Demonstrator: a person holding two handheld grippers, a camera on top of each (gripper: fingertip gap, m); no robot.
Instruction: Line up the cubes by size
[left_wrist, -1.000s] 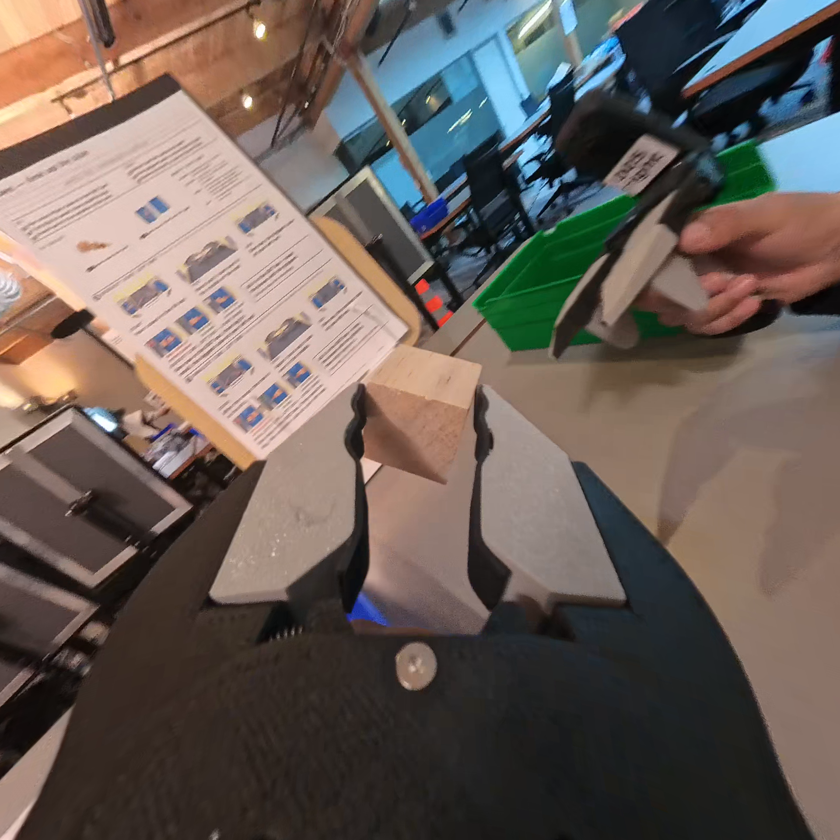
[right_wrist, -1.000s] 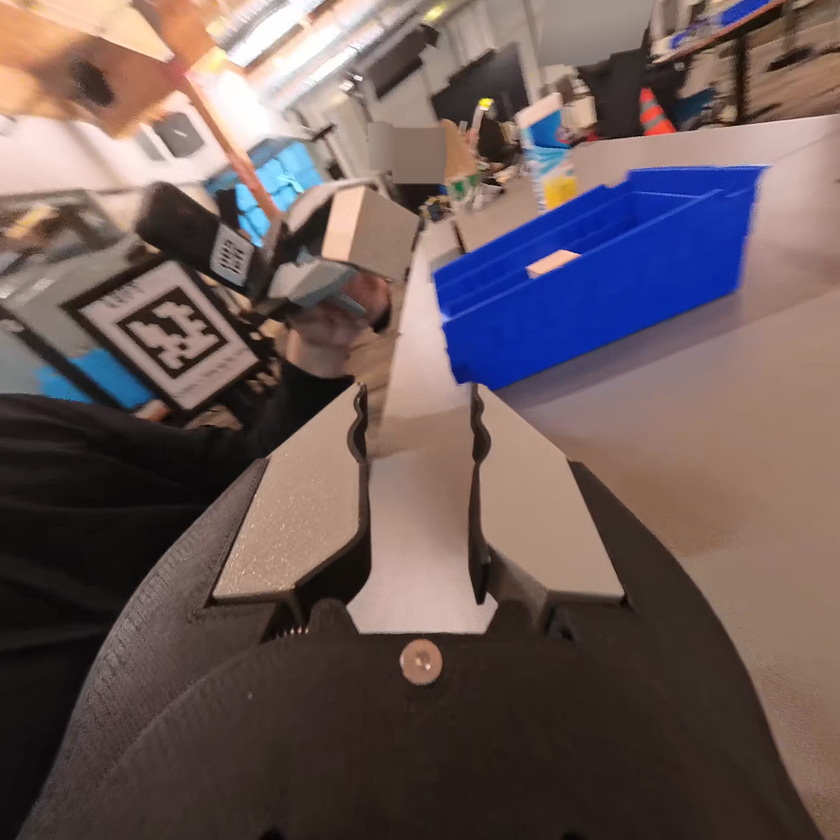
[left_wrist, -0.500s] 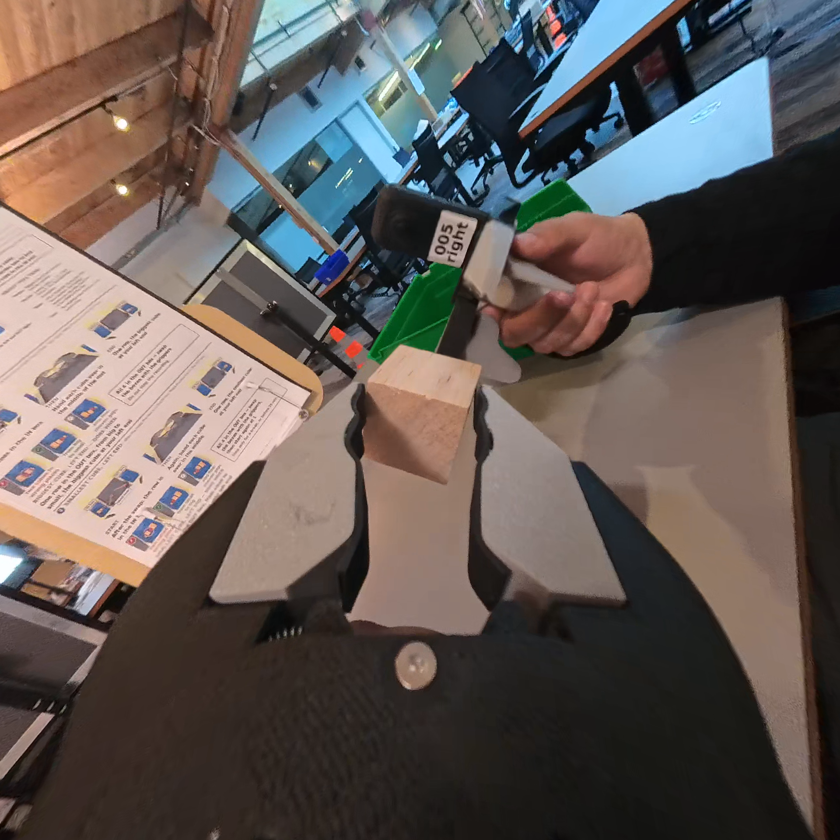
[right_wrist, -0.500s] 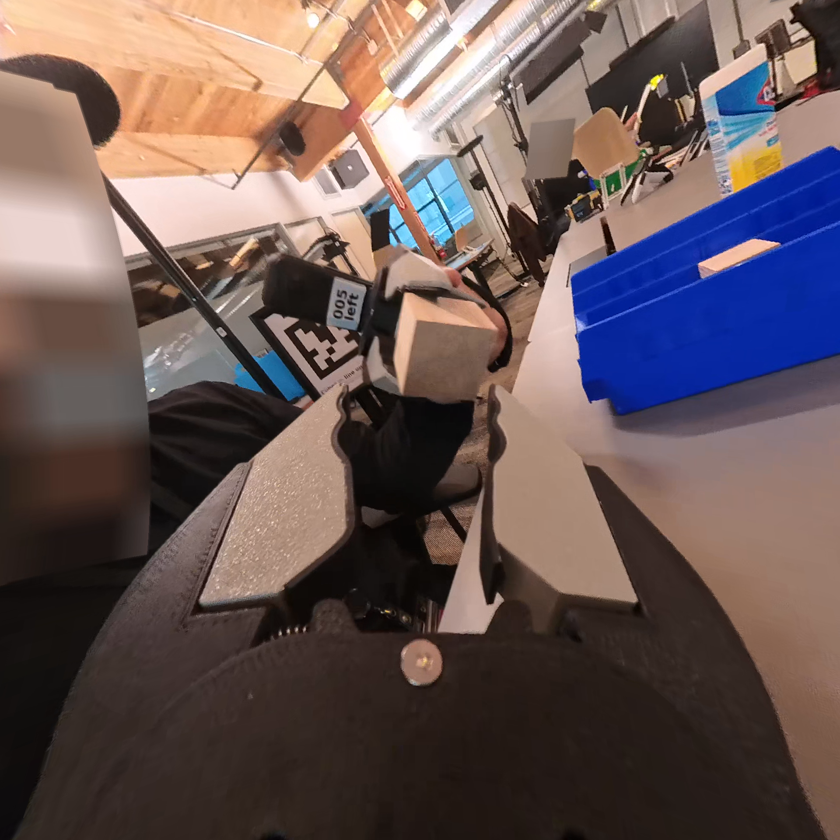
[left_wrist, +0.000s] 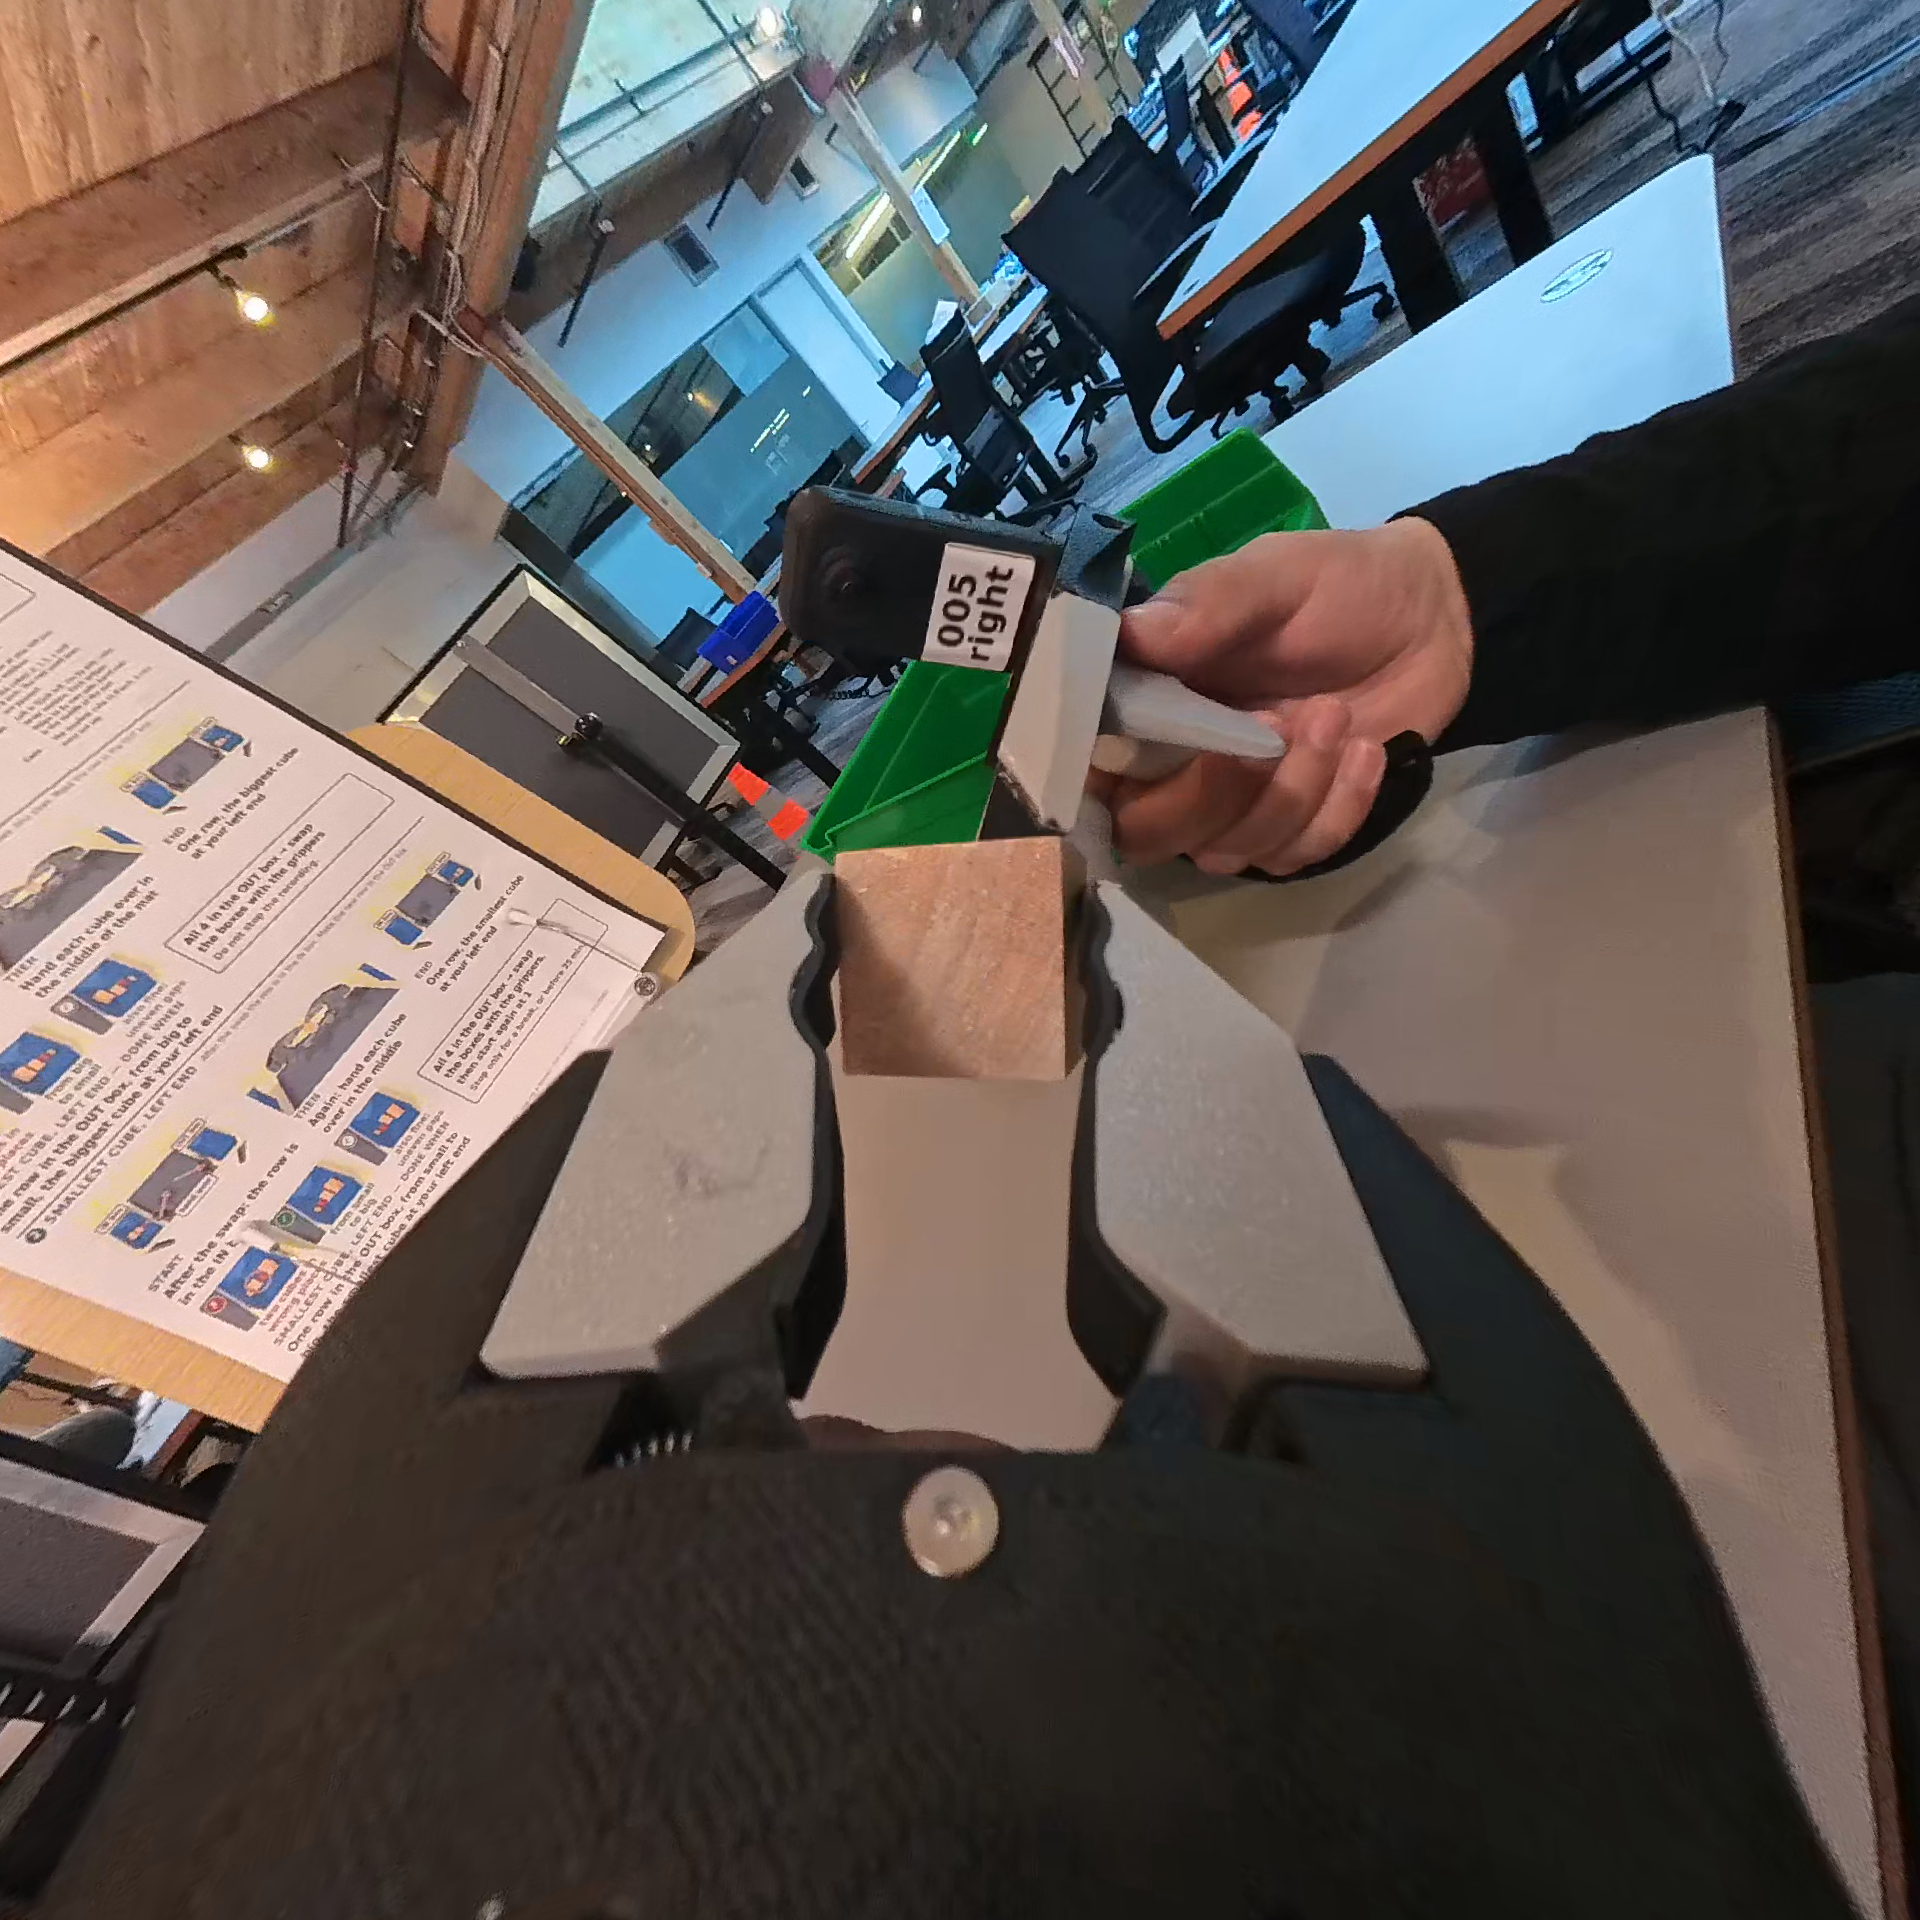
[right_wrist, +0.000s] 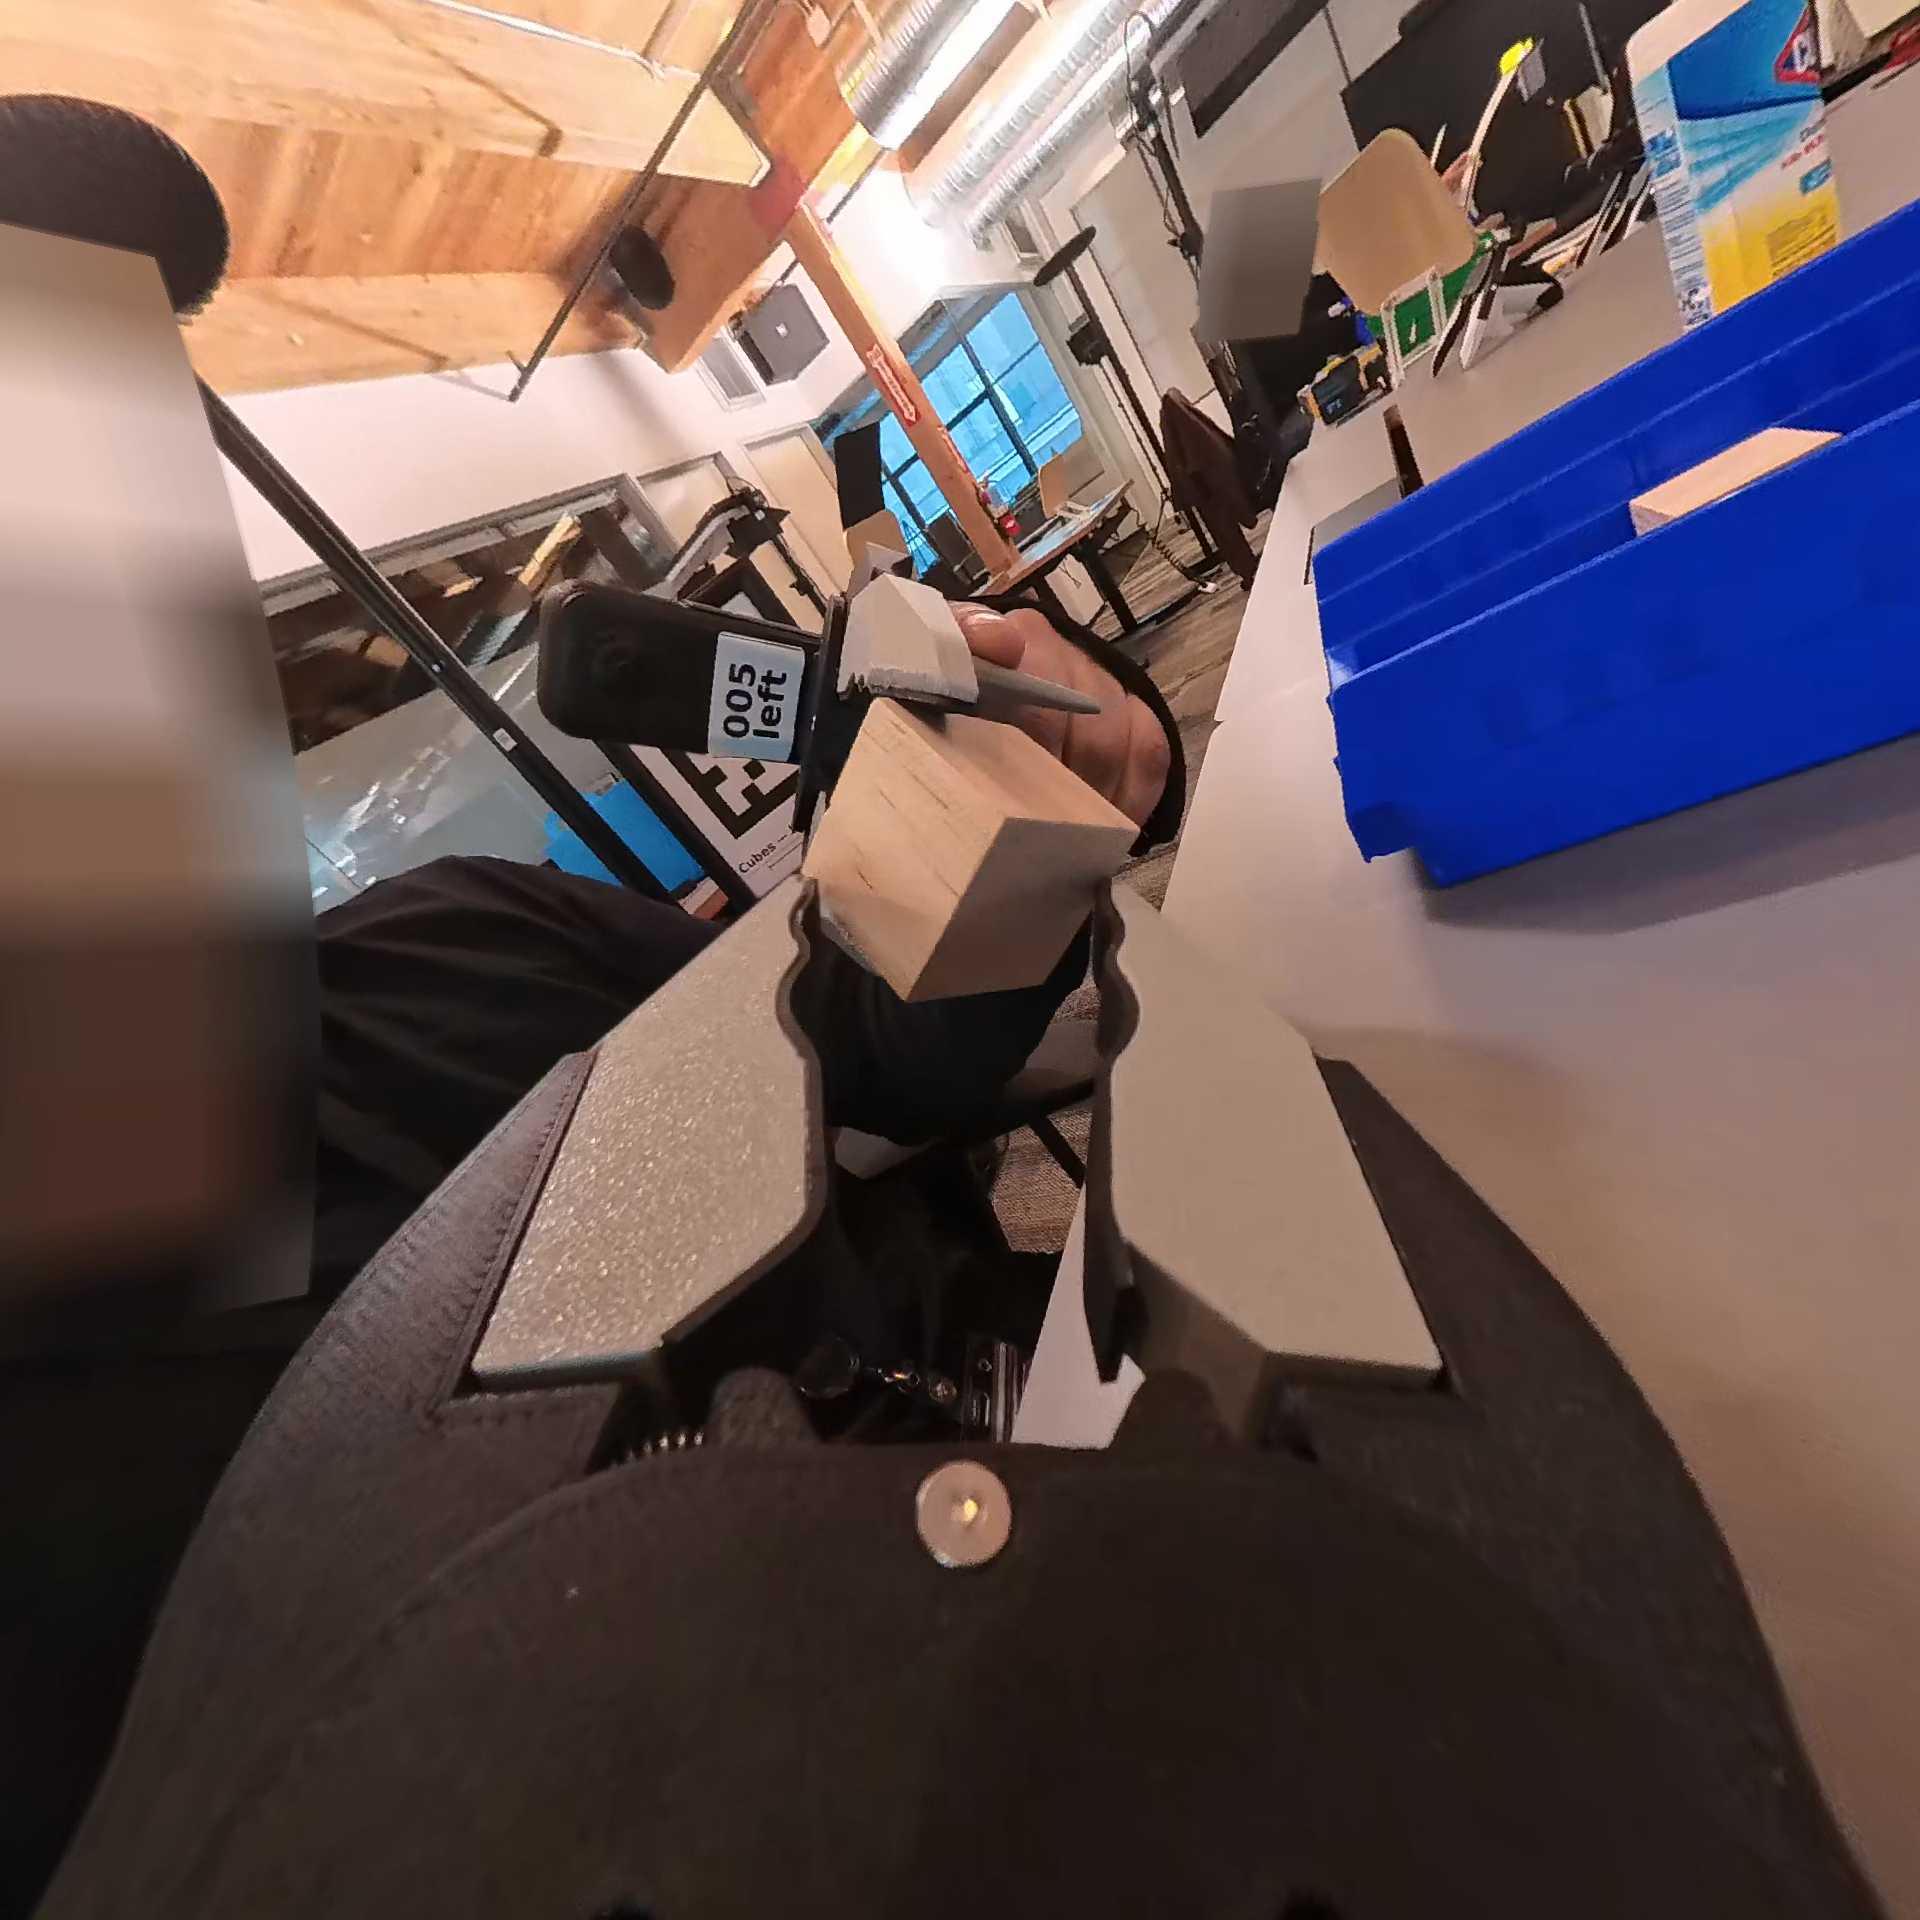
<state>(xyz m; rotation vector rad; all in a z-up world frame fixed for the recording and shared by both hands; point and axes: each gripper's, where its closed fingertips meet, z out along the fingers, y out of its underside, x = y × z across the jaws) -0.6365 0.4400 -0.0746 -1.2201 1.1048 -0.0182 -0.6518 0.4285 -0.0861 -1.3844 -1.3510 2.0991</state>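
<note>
While it hangs in the air above the near edge of the grey table (left_wrist: 1507, 1039), the pale square-faced wooden cube (left_wrist: 951, 961) sits clamped between the tips of the left gripper (left_wrist: 951, 966), one flat face turned toward that gripper's camera. From the right wrist view the same cube (right_wrist: 961, 868) appears tilted, with the left gripper pinching it from behind. It lies just in front of the right gripper (right_wrist: 951, 935), whose grey fingers (right_wrist: 686, 1174) stand apart, one on either side of the cube; whether they touch it cannot be told. A second pale wooden block (right_wrist: 1725, 478) rests inside the blue plastic bin (right_wrist: 1621, 717) far right on the table. A green plastic bin (left_wrist: 925, 758) stands at the far end beyond the right gripper.
</note>
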